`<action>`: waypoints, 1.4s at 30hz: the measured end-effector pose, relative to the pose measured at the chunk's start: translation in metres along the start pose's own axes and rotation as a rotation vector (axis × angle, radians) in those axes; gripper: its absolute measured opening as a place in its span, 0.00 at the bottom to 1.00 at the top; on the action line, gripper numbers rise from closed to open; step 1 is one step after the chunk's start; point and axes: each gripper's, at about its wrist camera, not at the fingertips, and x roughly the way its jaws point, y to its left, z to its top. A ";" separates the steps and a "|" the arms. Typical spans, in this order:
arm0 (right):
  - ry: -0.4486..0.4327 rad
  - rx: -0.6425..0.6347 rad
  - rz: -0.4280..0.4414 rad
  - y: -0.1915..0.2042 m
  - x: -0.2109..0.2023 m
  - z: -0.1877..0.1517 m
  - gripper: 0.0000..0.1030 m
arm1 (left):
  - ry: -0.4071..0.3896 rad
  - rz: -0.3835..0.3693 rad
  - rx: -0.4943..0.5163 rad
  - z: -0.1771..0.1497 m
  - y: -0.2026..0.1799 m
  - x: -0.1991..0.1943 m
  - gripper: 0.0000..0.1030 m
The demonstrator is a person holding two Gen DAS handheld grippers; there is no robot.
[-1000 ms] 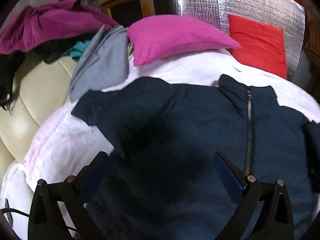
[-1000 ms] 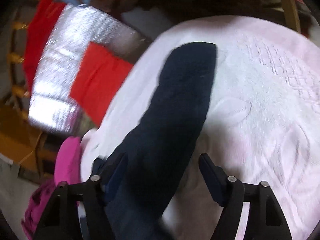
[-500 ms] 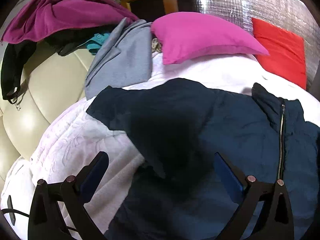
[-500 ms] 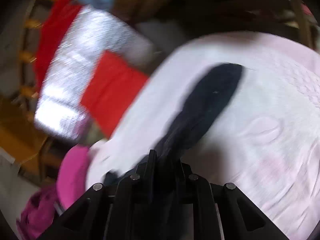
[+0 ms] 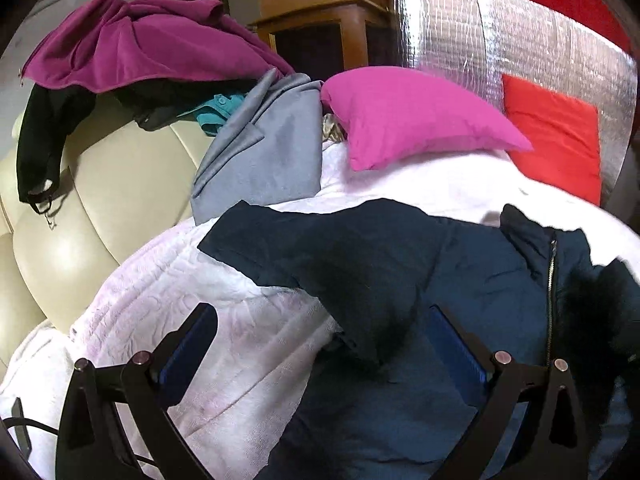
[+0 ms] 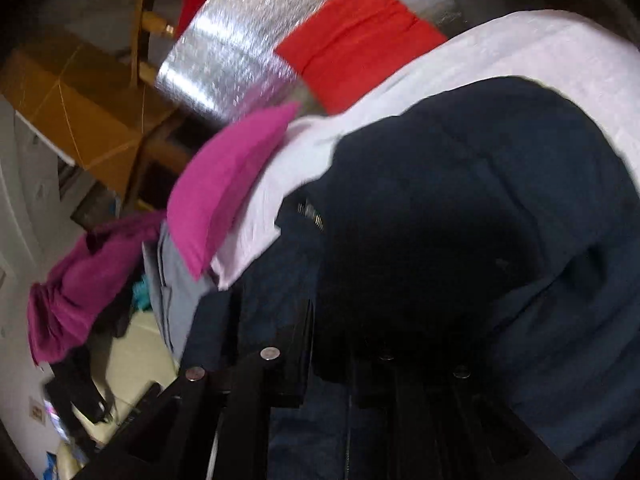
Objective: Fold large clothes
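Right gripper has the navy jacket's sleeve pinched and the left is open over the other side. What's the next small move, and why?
Probably carry the sleeve in the right gripper a little further across the navy jacket and lay it flat by the zipper. The gripper is shut on dark fabric lifted over the jacket's body, while the left gripper is open and holds nothing, with the other sleeve spread on the white quilt.

White quilted bed (image 5: 208,320), navy jacket (image 5: 400,256), magenta pillow (image 5: 412,116) on it

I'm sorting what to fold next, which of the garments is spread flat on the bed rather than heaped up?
The navy zip-front jacket, laid out on the white quilt. The magenta garment and grey garment are heaped over the cream headboard.
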 end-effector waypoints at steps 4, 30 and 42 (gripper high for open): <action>0.050 -0.047 0.026 0.010 -0.006 -0.011 0.68 | -0.017 -0.032 -0.032 0.004 0.007 -0.004 1.00; -0.082 0.305 0.028 -0.076 -0.018 0.049 0.78 | 0.217 -0.101 0.024 -0.007 -0.025 0.043 1.00; -0.021 -0.078 0.078 0.029 -0.003 0.048 0.26 | 0.221 -0.058 -0.002 -0.003 -0.020 0.052 1.00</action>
